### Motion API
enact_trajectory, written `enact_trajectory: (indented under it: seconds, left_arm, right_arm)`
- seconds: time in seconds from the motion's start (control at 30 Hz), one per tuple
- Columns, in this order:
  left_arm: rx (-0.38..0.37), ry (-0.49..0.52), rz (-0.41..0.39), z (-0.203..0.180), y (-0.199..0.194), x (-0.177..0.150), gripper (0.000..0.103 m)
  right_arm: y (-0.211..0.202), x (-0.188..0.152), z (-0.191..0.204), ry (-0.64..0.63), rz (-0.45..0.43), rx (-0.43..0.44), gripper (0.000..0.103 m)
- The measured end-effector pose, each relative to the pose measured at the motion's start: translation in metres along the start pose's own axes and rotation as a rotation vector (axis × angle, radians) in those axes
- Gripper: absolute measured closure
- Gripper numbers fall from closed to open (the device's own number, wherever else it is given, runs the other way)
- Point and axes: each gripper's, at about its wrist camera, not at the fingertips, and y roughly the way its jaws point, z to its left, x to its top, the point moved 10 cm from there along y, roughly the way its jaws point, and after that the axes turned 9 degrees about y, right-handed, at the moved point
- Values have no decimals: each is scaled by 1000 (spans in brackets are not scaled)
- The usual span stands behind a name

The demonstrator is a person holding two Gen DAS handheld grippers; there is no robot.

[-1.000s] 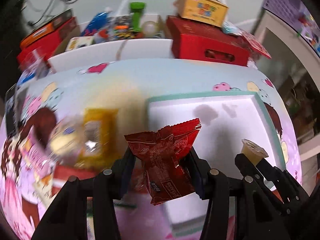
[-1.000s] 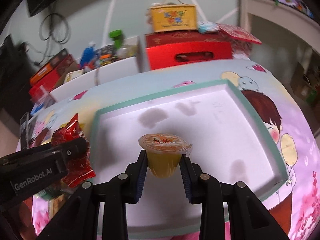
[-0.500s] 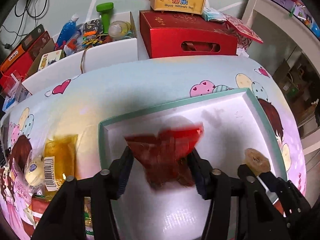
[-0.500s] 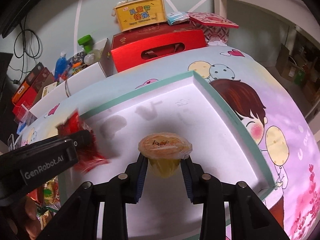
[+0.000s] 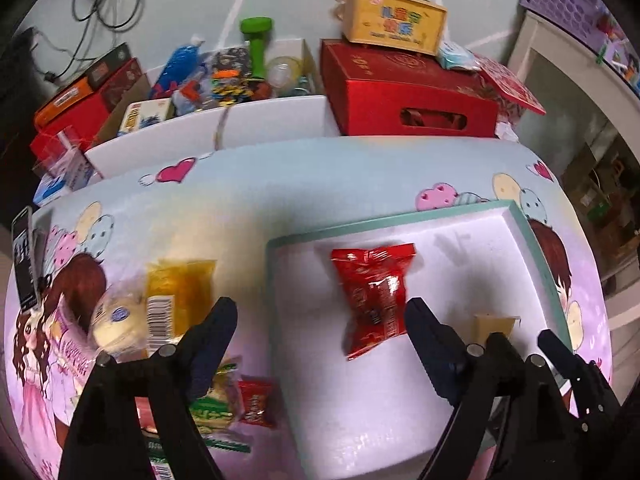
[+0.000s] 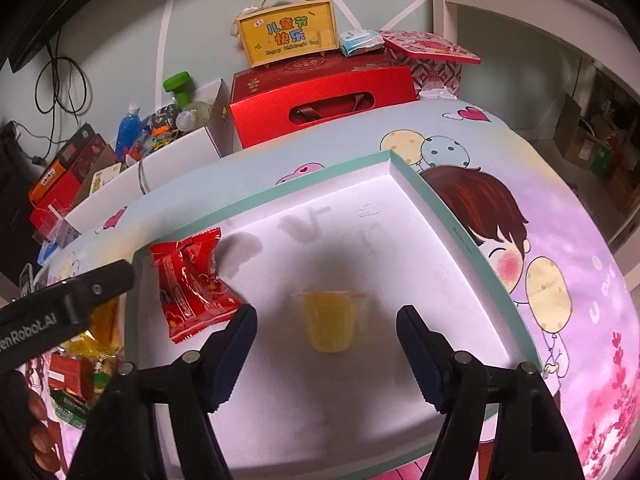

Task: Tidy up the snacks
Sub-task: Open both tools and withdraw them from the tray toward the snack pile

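Two snacks now lie in the white tray: the red snack packet near its left wall and the yellow jelly cup toward the middle, blurred enough that I would not swear it has quite settled. The left gripper hangs over the packet with its jaws spread wide and nothing between them; the right gripper is likewise wide open and empty, its fingers either side of the cup but clear of it.

By my reckoning the drop-off step is just finishing. What comes next is a fresh pick from the loose pile on the cartoon tablecloth left of the tray: the yellow packet, the round pale sweet touching it, and the small red packet beside the green wrapper. That asks the left claw to swing out over the tray's left wall and line up on one item without crowding its neighbours, which overlap.

Half a second ago both claws were clamped, the left on the packet and the right on the cup, each held above the tray; since then both have let go.
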Motion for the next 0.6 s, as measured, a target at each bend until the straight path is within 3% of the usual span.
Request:
enact_trajectory:
  seconds: [0.13, 0.23, 0.33, 0.43, 0.6]
  left_arm:
    - [46, -14, -5, 15, 1, -5, 15]
    - [67, -24, -12, 24, 2, -8, 6]
    - [85, -23, -24, 31, 3, -10, 5]
    - [125, 3, -33, 36, 4, -12, 5]
    - [124, -6, -35, 46, 2, -16, 5]
  right_arm:
    - [2, -3, 0, -11, 11, -11, 20]
    - [5, -4, -1, -8, 19, -18, 13]
    - [5, -4, -4, 10, 23, -16, 1]
    - [3, -2, -6, 14, 10, -18, 0]
    - [-2, 0, -4, 15, -9, -2, 0]
